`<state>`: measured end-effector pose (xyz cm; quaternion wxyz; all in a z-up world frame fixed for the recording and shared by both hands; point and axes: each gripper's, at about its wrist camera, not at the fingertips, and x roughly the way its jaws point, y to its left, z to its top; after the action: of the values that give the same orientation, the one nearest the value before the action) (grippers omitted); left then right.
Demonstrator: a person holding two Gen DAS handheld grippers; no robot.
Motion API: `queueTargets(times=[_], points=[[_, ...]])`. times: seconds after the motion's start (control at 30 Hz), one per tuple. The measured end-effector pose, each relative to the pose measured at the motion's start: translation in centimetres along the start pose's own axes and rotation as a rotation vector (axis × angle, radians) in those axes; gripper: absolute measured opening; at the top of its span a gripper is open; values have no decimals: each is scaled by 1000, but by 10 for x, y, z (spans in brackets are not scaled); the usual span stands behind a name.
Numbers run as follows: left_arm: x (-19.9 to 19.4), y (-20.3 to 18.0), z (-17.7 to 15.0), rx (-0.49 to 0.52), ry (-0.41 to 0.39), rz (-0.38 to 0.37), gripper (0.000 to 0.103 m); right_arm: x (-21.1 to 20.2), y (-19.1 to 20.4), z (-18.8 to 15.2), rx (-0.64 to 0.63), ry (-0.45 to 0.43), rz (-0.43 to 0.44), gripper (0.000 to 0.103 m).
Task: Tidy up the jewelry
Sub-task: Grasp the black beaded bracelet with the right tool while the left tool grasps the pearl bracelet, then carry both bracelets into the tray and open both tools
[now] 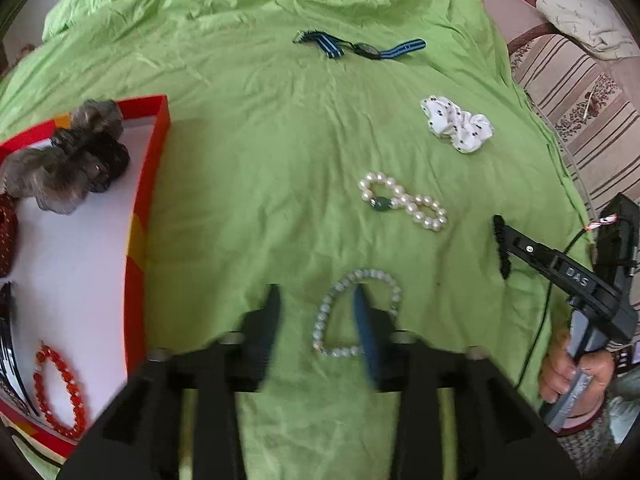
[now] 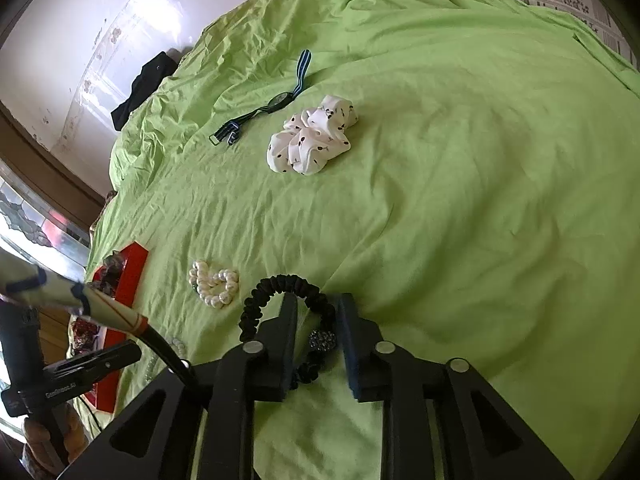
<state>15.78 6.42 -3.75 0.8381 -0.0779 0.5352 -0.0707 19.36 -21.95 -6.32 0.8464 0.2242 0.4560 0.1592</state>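
My left gripper (image 1: 316, 300) hovers open over the green sheet (image 1: 248, 160). Its right finger stands inside the loop of a grey pearl bracelet (image 1: 320, 320), and nothing is between the jaws. My right gripper (image 2: 318, 308) is open, with a black hair band (image 2: 256, 300) and its beaded ornament (image 2: 322, 340) lying between the fingers and sheet showing beside it. The left wrist view shows that gripper (image 1: 505, 240) at the right with the band (image 1: 498, 228) at its tip. A red tray (image 1: 148, 200) on the left holds a furry scrunchie (image 1: 52, 176), a black claw clip (image 1: 100, 160) and a red bead bracelet (image 1: 60, 384).
A white pearl bracelet with a green stone (image 1: 404, 204) lies mid-sheet, a white dotted scrunchie (image 1: 456, 126) beyond it, and a watch on a blue striped strap (image 1: 364, 49) farthest away. A hand (image 1: 572, 376) grips the right handle. Striped upholstery (image 1: 580, 120) borders the sheet on the right.
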Motion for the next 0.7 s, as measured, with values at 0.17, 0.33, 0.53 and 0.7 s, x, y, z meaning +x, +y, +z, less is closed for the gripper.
queueTargets(times=[0.17, 0.33, 0.53, 0.7], points=[[20, -9, 1, 31, 32, -20, 41, 2, 4, -2, -27, 1, -18, 29], [31, -26, -5, 97, 26, 35, 42, 5, 5, -4, -41, -1, -24, 39], [28, -43, -13, 148, 19, 87, 6, 11, 14, -8, -106, -3, -69, 29], [-2, -42, -18, 104, -25, 32, 5, 5, 18, -12, -122, -34, -96, 15]])
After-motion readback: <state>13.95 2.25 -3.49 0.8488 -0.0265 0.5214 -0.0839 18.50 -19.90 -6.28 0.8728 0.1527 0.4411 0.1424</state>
